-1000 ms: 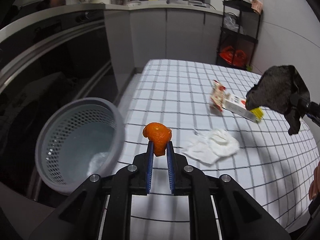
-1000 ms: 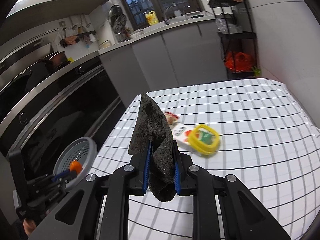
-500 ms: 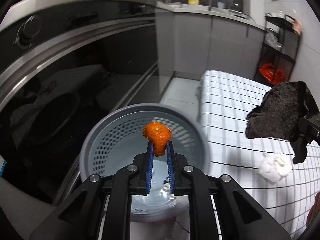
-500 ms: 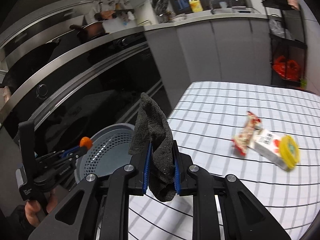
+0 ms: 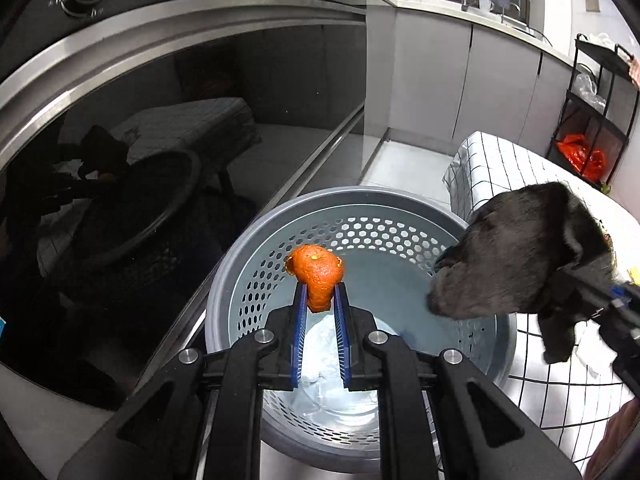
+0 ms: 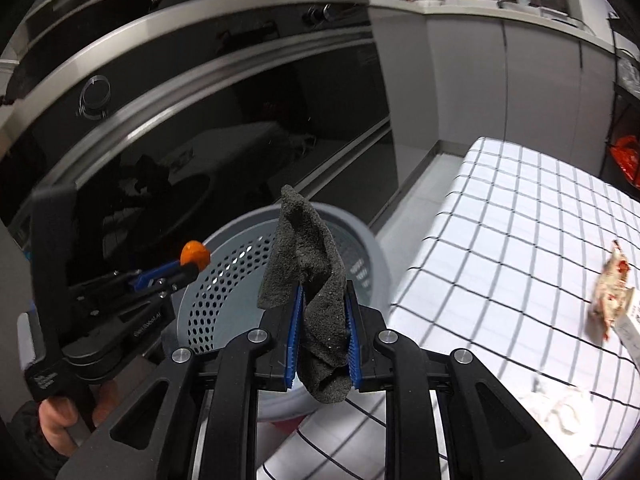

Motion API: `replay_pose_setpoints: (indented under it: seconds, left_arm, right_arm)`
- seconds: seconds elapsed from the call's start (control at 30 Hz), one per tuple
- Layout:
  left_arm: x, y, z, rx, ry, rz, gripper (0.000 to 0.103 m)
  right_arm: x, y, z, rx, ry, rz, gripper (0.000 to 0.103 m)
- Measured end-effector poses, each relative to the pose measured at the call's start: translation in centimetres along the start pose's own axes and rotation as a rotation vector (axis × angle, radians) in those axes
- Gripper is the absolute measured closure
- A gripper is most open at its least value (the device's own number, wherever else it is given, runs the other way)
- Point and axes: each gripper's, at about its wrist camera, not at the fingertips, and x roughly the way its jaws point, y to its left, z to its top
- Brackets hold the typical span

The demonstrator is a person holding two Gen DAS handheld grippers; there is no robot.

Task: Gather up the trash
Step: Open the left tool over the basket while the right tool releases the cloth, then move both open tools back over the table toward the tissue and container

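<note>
In the left wrist view, the left gripper (image 5: 320, 300) is at the lower centre of the frame, and its blue fingers (image 5: 299, 320) are clenched on a piece of orange peel (image 5: 316, 274). The peel stands up between the fingertips, directly over the open mouth of the grey perforated basket (image 5: 280, 264). At the bottom of the basket lies something white and crumpled (image 5: 324, 344); I cannot tell what it is.

At the right side of the same frame, the right gripper (image 5: 600, 296) holds a dark grey cloth (image 5: 516, 264), which hangs over the right rim of the basket.

In the right wrist view, the right gripper (image 6: 322, 320) is at the lower centre, and its fingers (image 6: 295, 328) grasp the cloth (image 6: 312, 280), one end rising above the fingers and the other hanging below them. The basket (image 6: 224, 280) is behind the cloth, and the left gripper (image 6: 188, 270) with the peel (image 6: 195, 255) is over its left rim.

The worktop (image 6: 520, 220), covered with a white checked pattern, fills the right side of this frame. On it, near the right edge, lies a crumpled wrapper (image 6: 610, 292), and white tissue (image 6: 560, 408) is at the lower right, blurred.
</note>
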Motion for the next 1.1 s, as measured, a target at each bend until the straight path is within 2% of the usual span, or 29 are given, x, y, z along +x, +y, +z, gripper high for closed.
replay_pose_setpoints:
  seconds: [0.23, 0.4, 0.43, 0.97, 1.1]
  left_arm:
    - [0.9, 0.7, 0.2, -0.011, 0.033, -0.004, 0.084]
    - [0.7, 1.1, 0.2, -0.023, 0.032, 0.003, 0.057]
    - [0.6, 1.1, 0.2, -0.025, 0.03, 0.004, 0.056]
    - [-0.1, -0.2, -0.3, -0.005, 0.008, -0.005, 0.05]
    - [-0.7, -0.9, -0.4, 0.005, -0.008, -0.01, 0.048]
  right_arm:
    - [1.9, 0.8, 0.2, -0.016, 0.042, 0.0, 0.083]
    - [1.7, 0.7, 0.6, -0.008, 0.024, -0.005, 0.069]
    - [1.5, 0.6, 0.6, -0.004, 0.021, -0.007, 0.069]
    - [0.0, -0.6, -0.6, 0.032, 0.01, -0.032, 0.069]
    - [-1.1, -1.4, -1.3, 0.05, 0.0, -0.047, 0.064]
